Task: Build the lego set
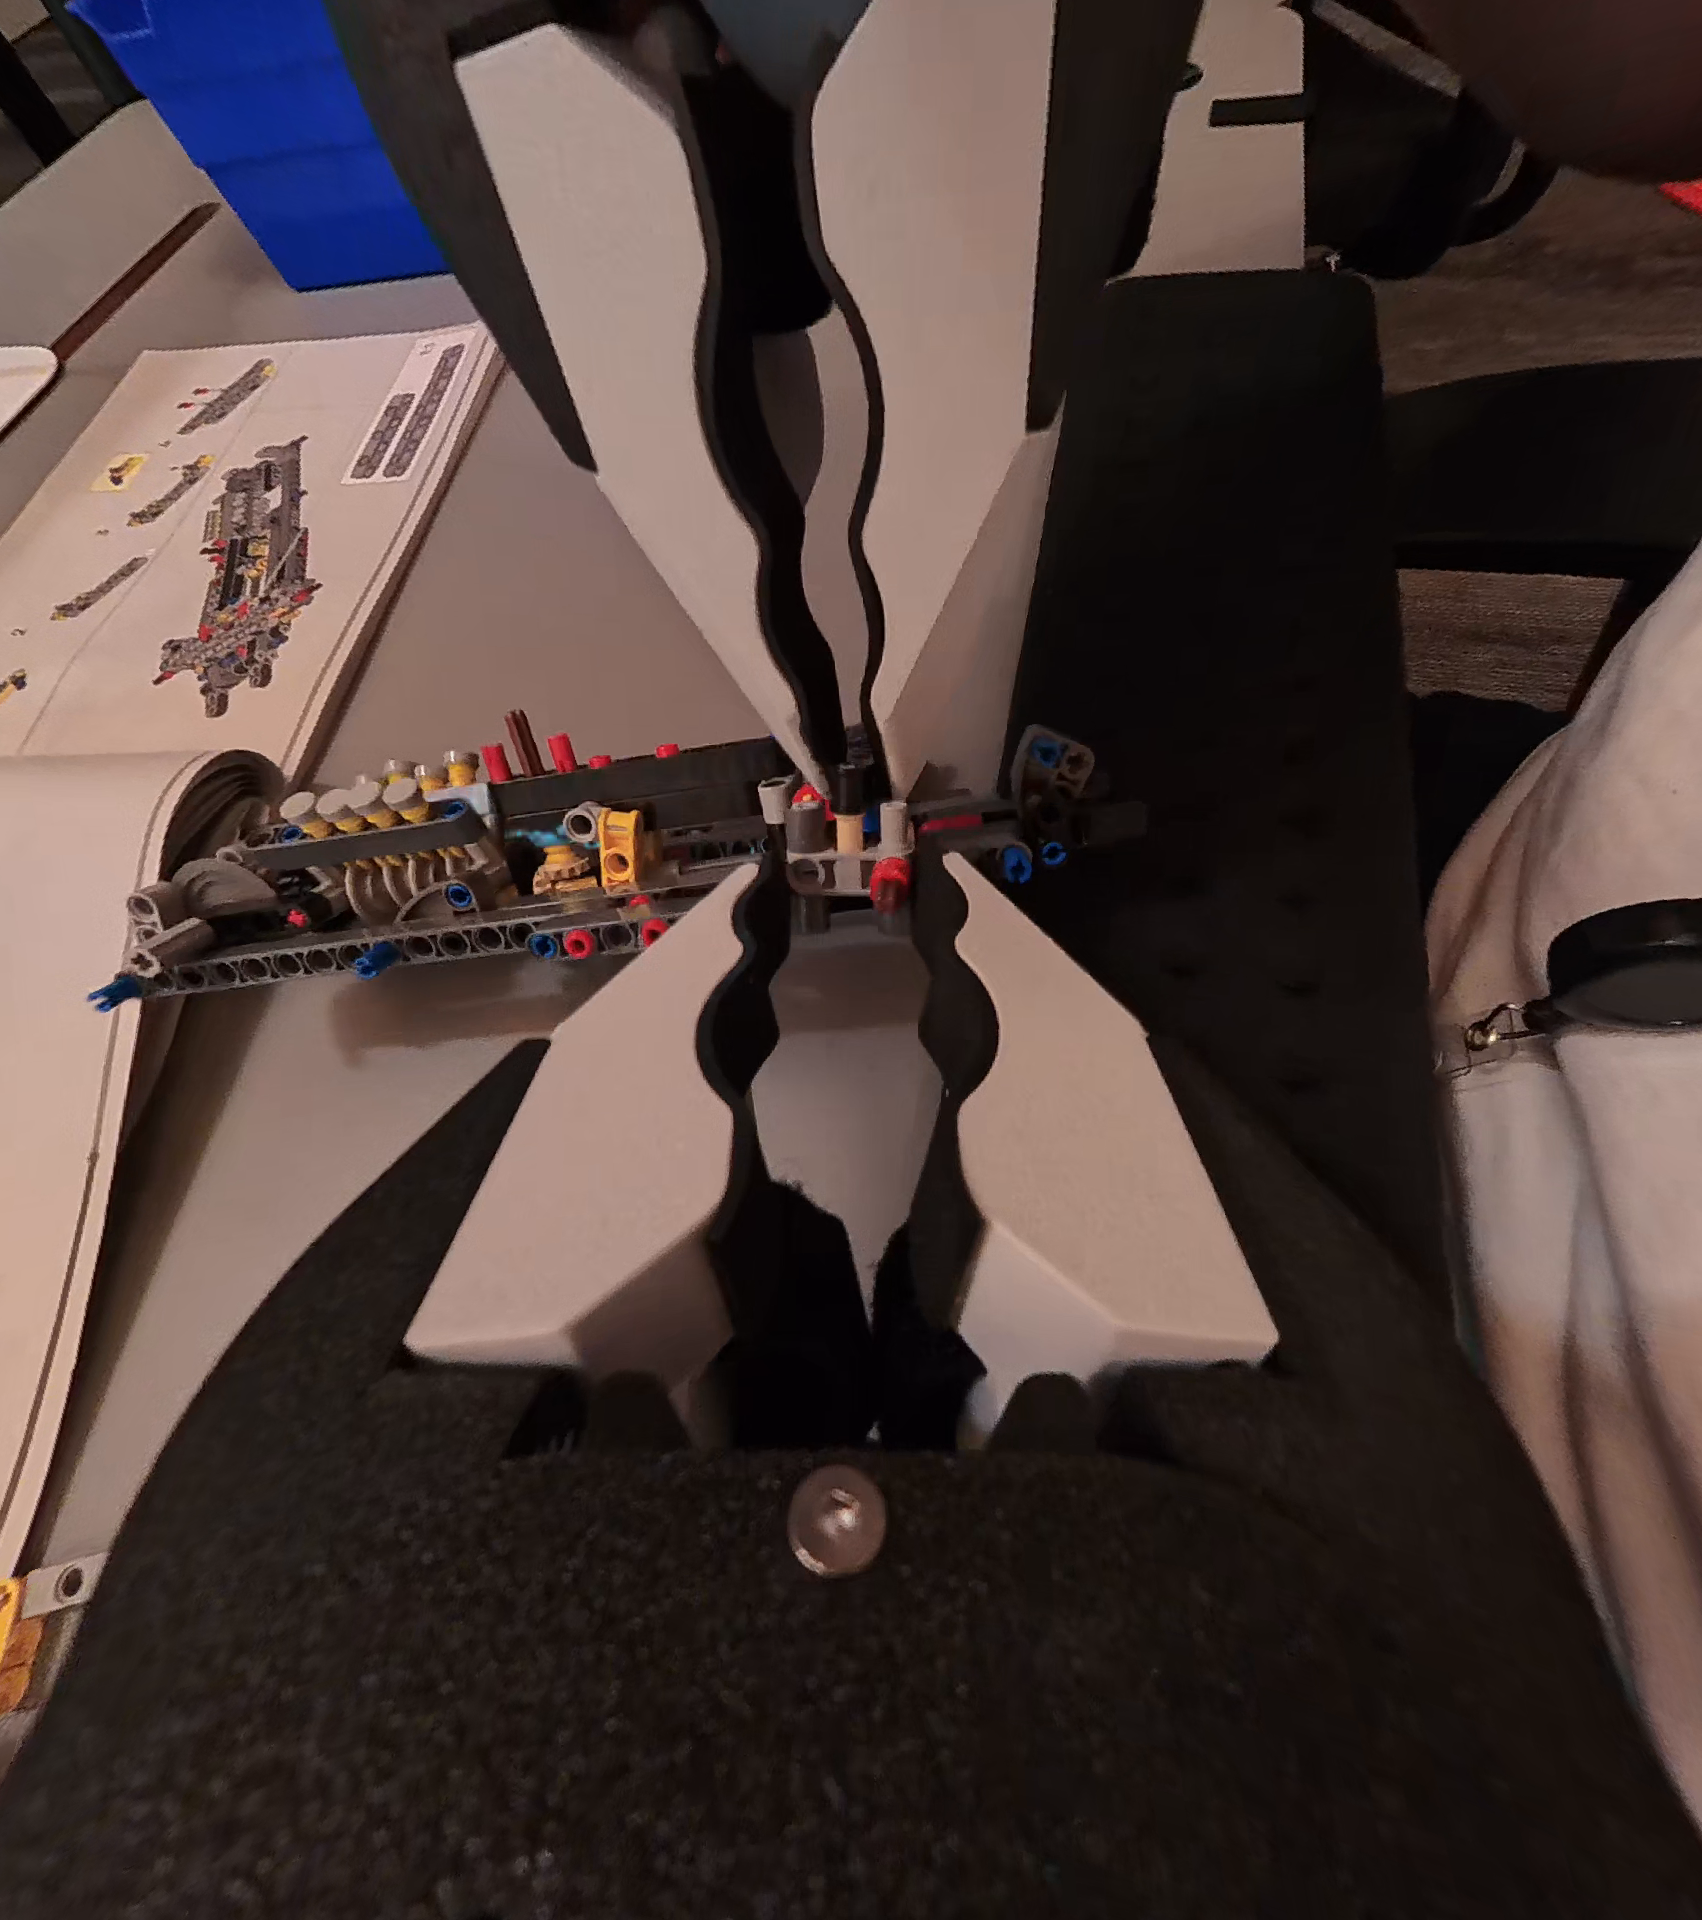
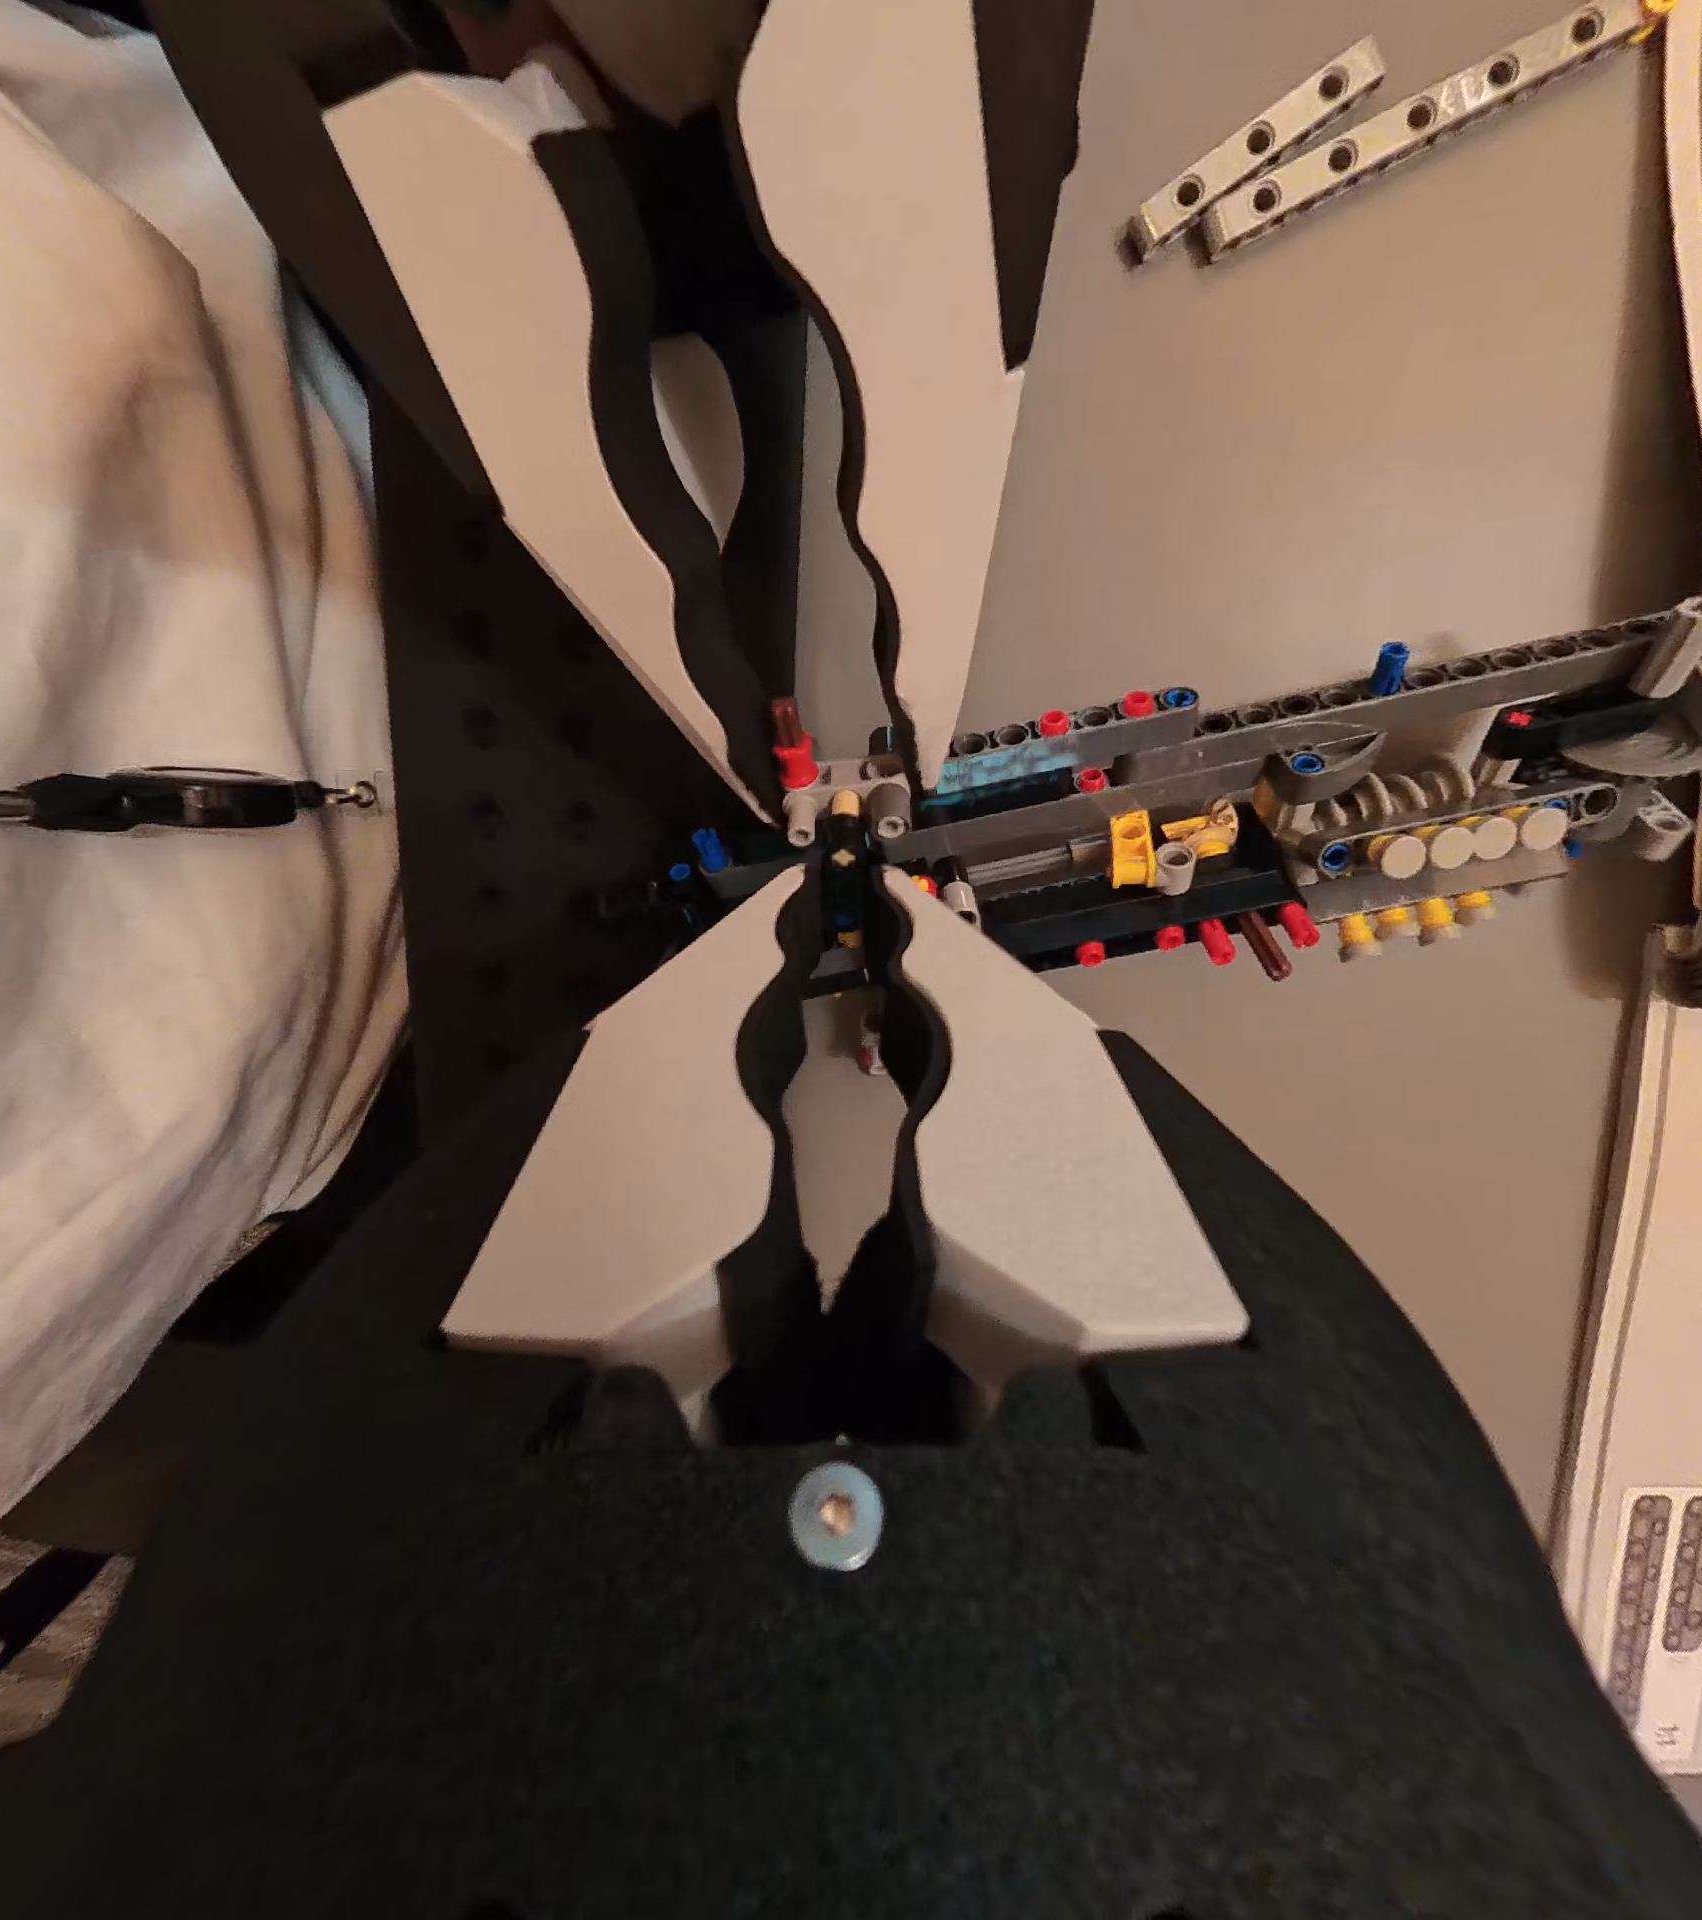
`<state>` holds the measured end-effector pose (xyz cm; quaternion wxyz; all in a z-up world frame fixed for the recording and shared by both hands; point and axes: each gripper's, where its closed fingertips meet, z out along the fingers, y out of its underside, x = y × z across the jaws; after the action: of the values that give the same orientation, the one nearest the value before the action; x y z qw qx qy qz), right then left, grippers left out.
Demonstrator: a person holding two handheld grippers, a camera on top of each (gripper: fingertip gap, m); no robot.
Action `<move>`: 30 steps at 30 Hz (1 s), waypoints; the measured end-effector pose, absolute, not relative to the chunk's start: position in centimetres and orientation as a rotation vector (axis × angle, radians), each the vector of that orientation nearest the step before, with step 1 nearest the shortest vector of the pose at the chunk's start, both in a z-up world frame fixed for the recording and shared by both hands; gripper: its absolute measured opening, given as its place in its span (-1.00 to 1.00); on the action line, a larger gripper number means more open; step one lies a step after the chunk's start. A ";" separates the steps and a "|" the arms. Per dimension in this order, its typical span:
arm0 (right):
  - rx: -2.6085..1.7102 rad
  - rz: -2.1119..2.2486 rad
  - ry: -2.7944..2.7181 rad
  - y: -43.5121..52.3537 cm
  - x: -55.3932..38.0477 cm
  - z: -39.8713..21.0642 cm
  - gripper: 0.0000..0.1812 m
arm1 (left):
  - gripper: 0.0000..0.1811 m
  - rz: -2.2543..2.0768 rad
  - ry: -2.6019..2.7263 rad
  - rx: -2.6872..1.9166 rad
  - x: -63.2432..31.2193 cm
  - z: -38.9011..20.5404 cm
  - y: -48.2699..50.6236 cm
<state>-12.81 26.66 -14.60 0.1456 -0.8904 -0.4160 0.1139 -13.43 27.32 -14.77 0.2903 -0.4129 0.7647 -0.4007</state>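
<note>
Left tongs (image 1: pixel 842 883): parted to a moderate gap, the tips straddling a small light-grey connector piece (image 1: pixel 842 854) at the near end of the model; whether the pads press on it or only bracket it cannot be told from the left wrist view.
Right tongs (image 2: pixel 842 883): drawn nearly together, pinching a short black pin (image 2: pixel 845 868) with a tan tip that points into the same grey connector.
Meeting point: the two pairs of tongs come at the joint from opposite sides, tip to tip.
Step in hand: seating the black pin into the connector while the left side steadies it, by my reading.
Next move: a straight push along the pin's axis, with the left tongs bracing so the connector does not twist off.
Lego model (image 1: pixel 473 862): a long grey-and-black beam assembly with red, blue and yellow pins, lying on the worktop (image 1: pixel 535 623), its far end resting against the curled pages of the instruction booklet (image 1: pixel 203 520).
Spare beams (image 2: pixel 1346 145): two light-grey beams lying well apart from the model.
</note>
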 end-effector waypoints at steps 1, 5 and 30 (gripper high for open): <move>-2.571 0.341 -1.189 26.7 -12.8 -14.7 -0.94 | -0.76 -1.069 2.038 -1.106 -13.4 -14.8 27.4; -2.558 0.361 -1.171 26.9 -12.7 -14.6 -0.93 | -0.76 -1.092 2.009 -1.119 -13.3 -14.7 27.4; -2.262 0.491 -1.032 27.5 -12.8 -13.1 -0.93 | -0.75 -1.155 1.975 -1.108 -13.0 -13.8 27.7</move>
<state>-12.82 27.46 -13.06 0.2991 -0.8517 -0.3886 0.1847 -12.95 27.68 -13.78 0.2950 -0.4165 0.7423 -0.4341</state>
